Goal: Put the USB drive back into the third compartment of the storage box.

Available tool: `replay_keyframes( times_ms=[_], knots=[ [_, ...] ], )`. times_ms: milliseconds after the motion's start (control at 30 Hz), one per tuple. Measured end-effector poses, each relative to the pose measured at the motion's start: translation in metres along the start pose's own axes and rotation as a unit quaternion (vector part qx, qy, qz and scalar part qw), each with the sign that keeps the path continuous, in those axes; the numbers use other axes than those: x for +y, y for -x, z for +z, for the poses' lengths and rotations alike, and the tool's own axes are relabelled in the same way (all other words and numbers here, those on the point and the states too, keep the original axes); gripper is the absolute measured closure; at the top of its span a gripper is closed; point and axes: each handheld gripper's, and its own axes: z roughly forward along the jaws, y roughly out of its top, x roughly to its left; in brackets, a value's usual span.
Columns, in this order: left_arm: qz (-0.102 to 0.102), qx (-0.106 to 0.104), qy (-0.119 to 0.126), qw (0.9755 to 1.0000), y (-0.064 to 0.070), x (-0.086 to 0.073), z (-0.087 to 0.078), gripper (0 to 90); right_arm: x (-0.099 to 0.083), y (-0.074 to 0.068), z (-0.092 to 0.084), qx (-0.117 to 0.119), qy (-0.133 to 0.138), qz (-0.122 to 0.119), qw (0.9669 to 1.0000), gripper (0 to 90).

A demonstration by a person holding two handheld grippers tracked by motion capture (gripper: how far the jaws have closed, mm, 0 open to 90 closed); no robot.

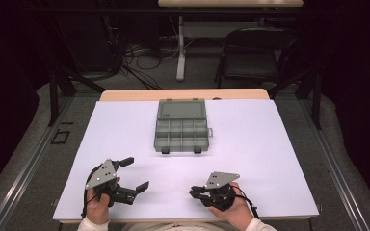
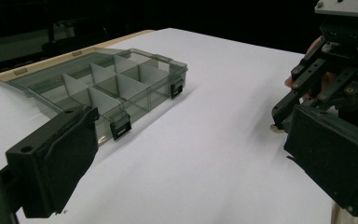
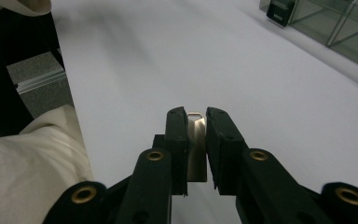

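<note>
An open, smoke-grey compartment box (image 1: pixel 181 127) lies at the middle back of the white table cover (image 1: pixel 270 159), lid folded back, its compartments looking empty. My left gripper (image 1: pixel 136 173) hovers at the front left, jaws wide apart with nothing between them; in the left gripper view the box (image 2: pixel 107 84) lies ahead of its open jaws (image 2: pixel 191 126). At the front right, my right gripper (image 1: pixel 193 192) points left. The right gripper view has its jaws (image 3: pixel 196 116) shut on a small silver metal piece (image 3: pixel 196 149). My right gripper (image 2: pixel 279 123) also appears at the right of the left gripper view.
A dark folding chair (image 1: pixel 255 53), a white table leg (image 1: pixel 180 48) and floor cables (image 1: pixel 139 57) stand beyond the table's far edge. A light sleeve (image 3: pixel 28 163) lies at the lower left of the right gripper view. The box's corner (image 3: pixel 340 23) is at that view's top right.
</note>
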Motion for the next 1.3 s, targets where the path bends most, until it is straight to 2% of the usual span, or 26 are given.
replay_keyframes(
  times_ms=[67,167,267,367,400,867,1300],
  knots=[
    [0.000,-0.001,0.000,1.0000,0.000,0.000,0.000,2.4,0.003,0.000,-0.002,-0.010,0.003,0.007,0.9999,79.4],
    [0.000,-0.002,-0.001,1.0000,0.000,0.000,0.001,2.4,0.005,0.000,-0.003,-0.012,0.004,0.019,0.9997,79.4],
    [0.000,-0.002,-0.001,1.0000,0.000,0.000,0.001,2.4,0.008,0.001,-0.003,-0.016,0.002,0.018,0.9997,79.4],
    [-0.002,0.000,-0.002,1.0000,0.000,0.000,0.000,2.4,0.010,0.002,-0.004,-0.020,-0.003,0.026,0.9995,79.4],
    [-0.003,0.001,-0.002,1.0000,0.000,-0.001,0.000,2.4,0.012,0.004,-0.004,-0.019,0.000,0.035,0.9992,79.4],
    [-0.002,0.000,-0.005,1.0000,0.000,-0.001,0.000,2.4,0.034,0.020,-0.006,-0.028,0.004,0.061,0.9977,79.4],
    [-0.003,-0.002,-0.005,1.0000,-0.001,-0.001,0.000,2.4,0.055,0.035,-0.004,-0.049,0.004,0.061,0.9970,79.4]
  ],
)
